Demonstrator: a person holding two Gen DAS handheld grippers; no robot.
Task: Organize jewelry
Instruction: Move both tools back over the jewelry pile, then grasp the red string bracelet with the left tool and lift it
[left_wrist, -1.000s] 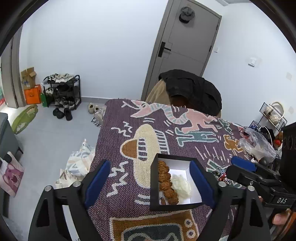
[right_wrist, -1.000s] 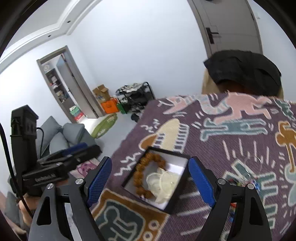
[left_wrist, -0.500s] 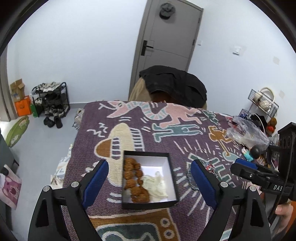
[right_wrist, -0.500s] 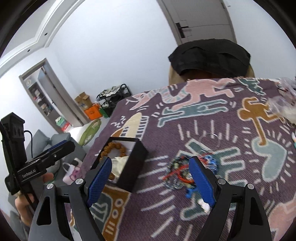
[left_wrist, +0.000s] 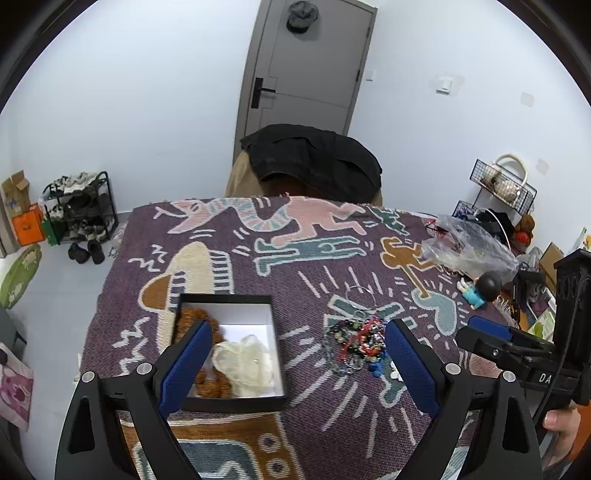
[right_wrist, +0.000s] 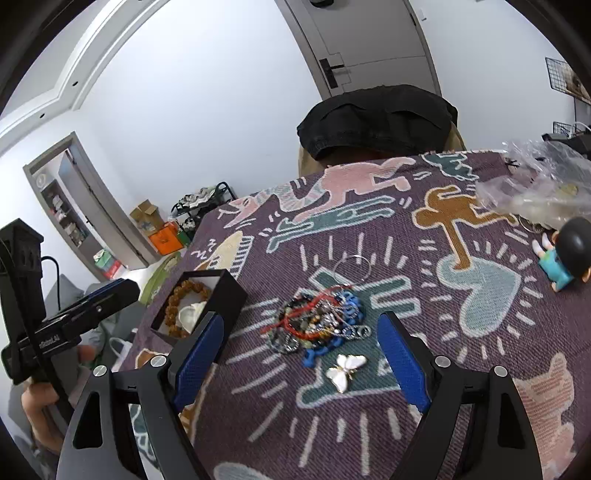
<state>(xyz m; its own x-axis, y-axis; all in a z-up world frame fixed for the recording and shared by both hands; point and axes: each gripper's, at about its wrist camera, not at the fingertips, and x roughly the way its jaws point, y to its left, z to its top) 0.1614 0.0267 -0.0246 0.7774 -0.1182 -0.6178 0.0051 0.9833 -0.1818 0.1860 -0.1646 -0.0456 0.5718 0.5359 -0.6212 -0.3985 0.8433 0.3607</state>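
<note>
right claw (right_wrist: 300, 354) hovering spread wide, gripping nothing | jewelry pile (right_wrist: 317, 321) lying on blanket (right_wrist: 461, 369) just past its fingers, butterfly brooch (right_wrist: 346, 366) beside | left claw (left_wrist: 297, 363) gaping empty | box (left_wrist: 236, 400) sitting left of pile, holding beads (left_wrist: 192, 317)

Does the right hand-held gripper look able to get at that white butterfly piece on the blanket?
Probably yes. The right hand-held gripper is open, the white butterfly lies between its fingers, apart from the bead pile, with nothing covering it.
</note>
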